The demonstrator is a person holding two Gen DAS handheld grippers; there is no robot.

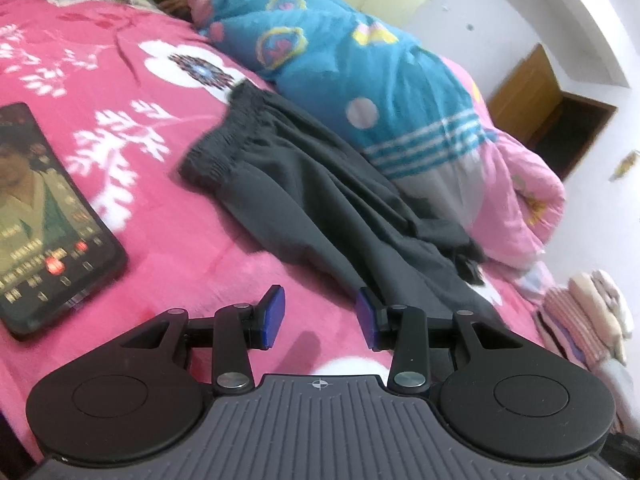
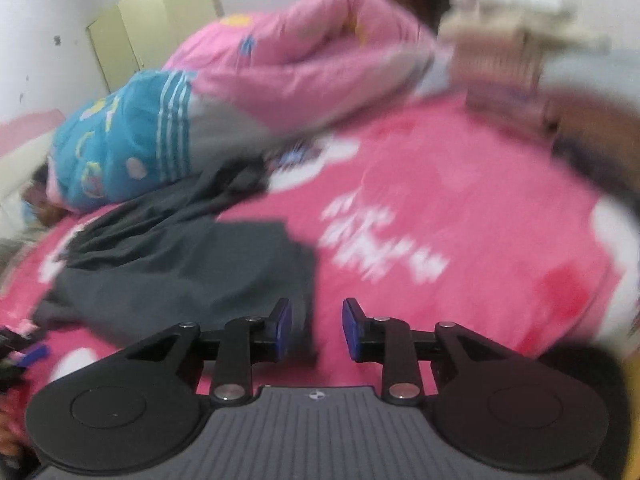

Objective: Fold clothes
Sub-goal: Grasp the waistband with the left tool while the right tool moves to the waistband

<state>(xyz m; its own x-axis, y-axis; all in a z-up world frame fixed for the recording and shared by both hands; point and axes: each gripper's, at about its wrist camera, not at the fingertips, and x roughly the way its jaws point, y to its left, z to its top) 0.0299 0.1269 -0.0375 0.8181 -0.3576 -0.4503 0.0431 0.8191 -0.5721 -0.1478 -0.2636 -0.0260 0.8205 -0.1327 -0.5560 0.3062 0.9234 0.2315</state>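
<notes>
Left gripper [image 1: 320, 316] gapes partly, pinching nothing, over bare pink bedspread [image 1: 192, 240]. Right gripper [image 2: 316, 330] likewise is parted and empty. Dark trousers [image 1: 320, 200] stretch from 1 toward 11 o'clock, hem edge touching the right pad; phone [image 1: 44, 216] at 9; quilt [image 1: 360, 80] beyond.

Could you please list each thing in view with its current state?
Trousers: unfolded, lying rumpled on the blanket.
Phone: screen lit, face up.
Quilt: bunched up beside the trousers.
Left gripper: open, empty.
Right gripper: open, empty.
Blanket: spread flat.
</notes>
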